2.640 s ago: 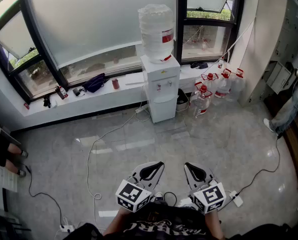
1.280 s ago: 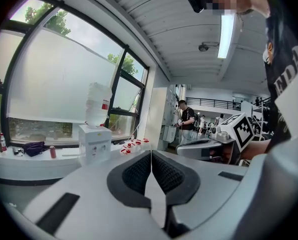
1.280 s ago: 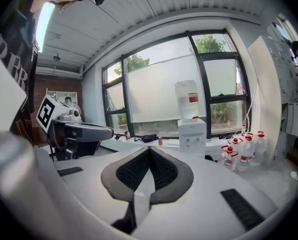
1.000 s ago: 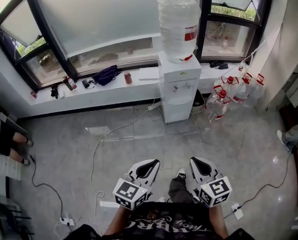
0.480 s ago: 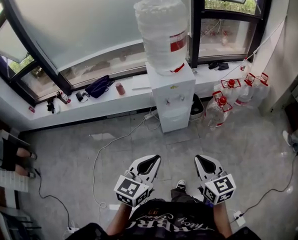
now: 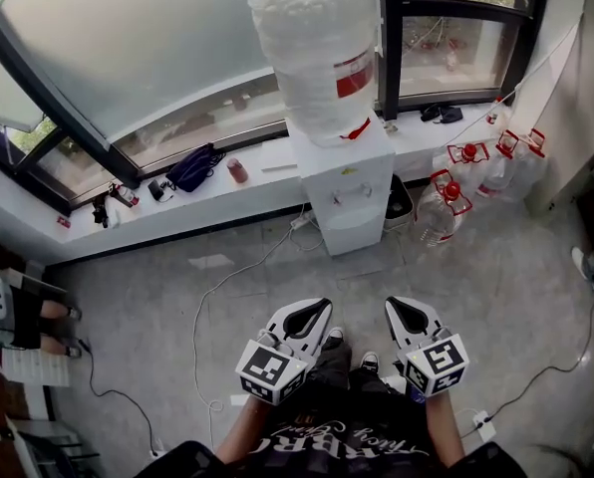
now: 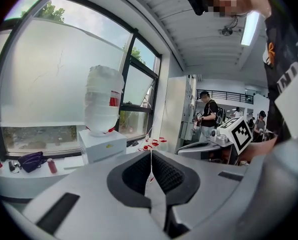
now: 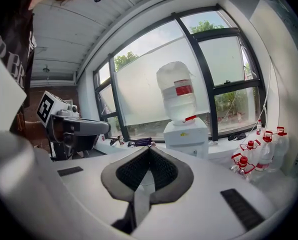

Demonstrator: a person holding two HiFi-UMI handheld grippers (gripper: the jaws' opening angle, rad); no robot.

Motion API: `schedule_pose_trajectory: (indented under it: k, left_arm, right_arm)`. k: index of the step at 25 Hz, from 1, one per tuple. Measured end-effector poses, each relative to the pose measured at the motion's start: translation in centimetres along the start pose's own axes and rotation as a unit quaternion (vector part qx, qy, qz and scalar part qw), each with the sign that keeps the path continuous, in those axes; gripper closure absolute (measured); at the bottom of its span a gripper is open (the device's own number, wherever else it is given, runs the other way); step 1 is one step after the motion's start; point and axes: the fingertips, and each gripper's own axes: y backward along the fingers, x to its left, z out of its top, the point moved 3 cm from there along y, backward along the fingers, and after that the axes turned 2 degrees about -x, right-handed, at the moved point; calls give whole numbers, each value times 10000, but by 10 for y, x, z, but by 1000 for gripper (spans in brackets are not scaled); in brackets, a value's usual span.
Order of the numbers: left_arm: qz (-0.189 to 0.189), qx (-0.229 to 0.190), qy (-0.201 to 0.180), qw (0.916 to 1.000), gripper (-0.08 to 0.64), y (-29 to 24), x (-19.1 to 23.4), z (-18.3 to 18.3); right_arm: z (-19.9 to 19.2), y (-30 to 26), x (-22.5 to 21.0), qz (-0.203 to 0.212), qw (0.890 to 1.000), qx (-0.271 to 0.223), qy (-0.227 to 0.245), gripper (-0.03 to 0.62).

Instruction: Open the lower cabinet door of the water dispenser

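- Water dispenser [image 6: 343, 172] upright, upper centre; lower cabinet door [image 6: 361, 231] closed, facing the camera.
- Red-capped jugs [image 6: 445, 207] at its right.
- Left tongs [image 6: 320, 308], right tongs [image 6: 391, 306], bottom centre: both pressed together, empty.

I counted two grippers: left gripper [image 6: 315, 314], right gripper [image 6: 401, 313]. Logged one water dispenser [image 6: 345, 192], one big bottle [image 6: 312, 48], four red-capped jugs [image 6: 444, 212], one dark bag [image 6: 193, 167], one red can [image 6: 237, 170], one power strip [image 6: 483, 425], one white floor cable [image 6: 199, 317].

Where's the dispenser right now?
Head view, upper centre: the dispenser stands on the floor against the window sill, bottle on top, with water jugs just to its right.
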Motion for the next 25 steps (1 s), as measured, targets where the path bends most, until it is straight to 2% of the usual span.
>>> schedule_pose_trajectory:
  k: [6, 14, 19, 25]
  left_arm:
    - [-556, 45, -177, 9983, 540, -22, 33, 9]
    - [-1151, 226, -429, 9922, 540, -62, 81, 1]
    - [-1485, 498, -485, 9865, 540, -106, 86, -23]
    - [-1517, 968, -693, 9812, 540, -196, 97, -68]
  right_arm:
    - [2, -34, -9, -423, 9990, -64, -120, 578]
    - [-8, -92, -48, -971, 9950, 183, 123, 578]
    - [-33, -123, -108, -1089, 9929, 448, 175, 578]
    - [-96, -185, -224, -970, 9929, 636, 264, 578]
